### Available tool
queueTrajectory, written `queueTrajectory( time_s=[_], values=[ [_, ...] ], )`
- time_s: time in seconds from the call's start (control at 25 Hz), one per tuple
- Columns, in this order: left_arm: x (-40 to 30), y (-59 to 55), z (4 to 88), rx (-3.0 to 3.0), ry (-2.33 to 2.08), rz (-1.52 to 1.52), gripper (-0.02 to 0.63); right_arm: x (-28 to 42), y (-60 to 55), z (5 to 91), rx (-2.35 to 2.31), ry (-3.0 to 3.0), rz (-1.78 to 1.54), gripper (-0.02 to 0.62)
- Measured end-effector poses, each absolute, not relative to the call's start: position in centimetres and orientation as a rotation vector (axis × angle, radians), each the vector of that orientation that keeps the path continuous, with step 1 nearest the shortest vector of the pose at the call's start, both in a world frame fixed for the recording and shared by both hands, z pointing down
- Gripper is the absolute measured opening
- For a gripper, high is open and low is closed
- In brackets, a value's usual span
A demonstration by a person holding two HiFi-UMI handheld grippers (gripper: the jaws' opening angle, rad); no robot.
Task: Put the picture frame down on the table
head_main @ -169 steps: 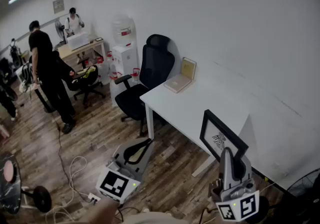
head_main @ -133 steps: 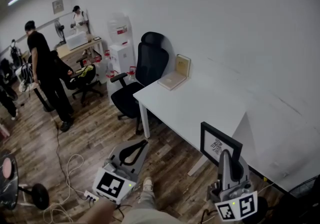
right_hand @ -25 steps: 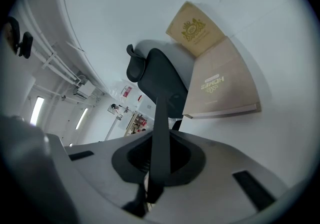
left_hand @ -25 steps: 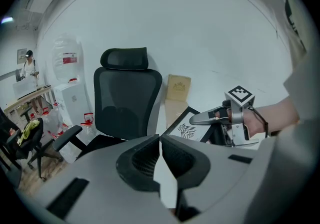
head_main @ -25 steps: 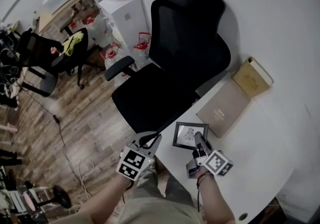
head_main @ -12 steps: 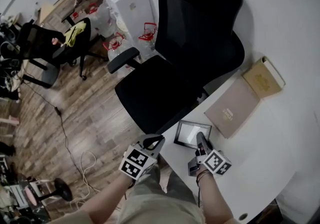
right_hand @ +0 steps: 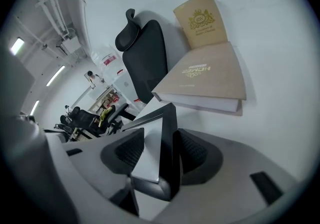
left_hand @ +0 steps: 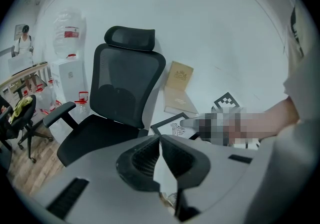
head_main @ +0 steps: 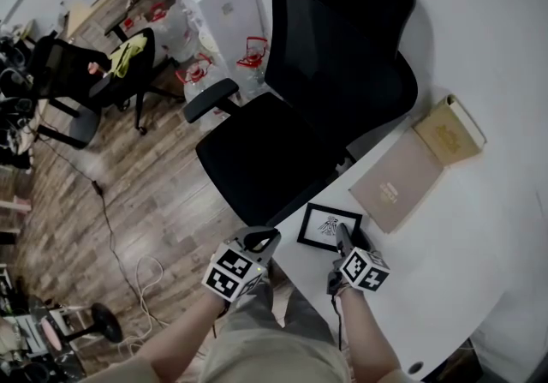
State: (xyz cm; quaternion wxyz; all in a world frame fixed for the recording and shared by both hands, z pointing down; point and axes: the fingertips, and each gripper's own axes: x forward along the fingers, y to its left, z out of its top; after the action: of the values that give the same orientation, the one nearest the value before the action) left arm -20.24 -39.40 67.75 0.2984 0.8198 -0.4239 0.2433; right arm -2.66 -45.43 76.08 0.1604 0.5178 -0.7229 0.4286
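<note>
The black picture frame (head_main: 328, 226) with a small drawing lies on the white table (head_main: 445, 236) near its front left corner, flat or nearly so. My right gripper (head_main: 341, 235) sits at the frame's near edge. In the right gripper view, the frame (right_hand: 167, 118) runs edge-on between the jaws of the right gripper (right_hand: 161, 140). These jaws have just been opening and now stand apart from the frame. My left gripper (head_main: 261, 241) hangs just off the table's edge, left of the frame. Its tips (left_hand: 159, 139) meet with nothing between them. The frame (left_hand: 172, 127) shows beyond them.
A black office chair (head_main: 317, 90) stands against the table's left edge. A flat tan box (head_main: 396, 186) lies behind the frame, and a gold book (head_main: 448, 131) leans on the wall. Water bottles and a white dispenser (head_main: 227, 8) stand behind the chair on the wooden floor.
The right gripper has sunk toward the table with the frame. The frame's face, washed out by glare half a second ago, now shows its drawing. The left gripper dropped slightly.
</note>
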Motion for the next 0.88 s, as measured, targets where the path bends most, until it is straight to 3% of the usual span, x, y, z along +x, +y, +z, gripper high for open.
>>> queueTrajectory(
  time_s=[0.64, 0.88],
  values=[
    [-21.0, -38.1, 64.8, 2.216, -1.172, 0.640, 0.032, -1.9, -44.7, 74.8, 1.470, -1.979, 1.065, 0.233],
    [-21.9, -38.1, 61.7, 2.269, -1.217, 0.607, 0.032, -3.3, -45.1, 67.5, 1.407, -2.213, 0.810, 0.138]
  ],
)
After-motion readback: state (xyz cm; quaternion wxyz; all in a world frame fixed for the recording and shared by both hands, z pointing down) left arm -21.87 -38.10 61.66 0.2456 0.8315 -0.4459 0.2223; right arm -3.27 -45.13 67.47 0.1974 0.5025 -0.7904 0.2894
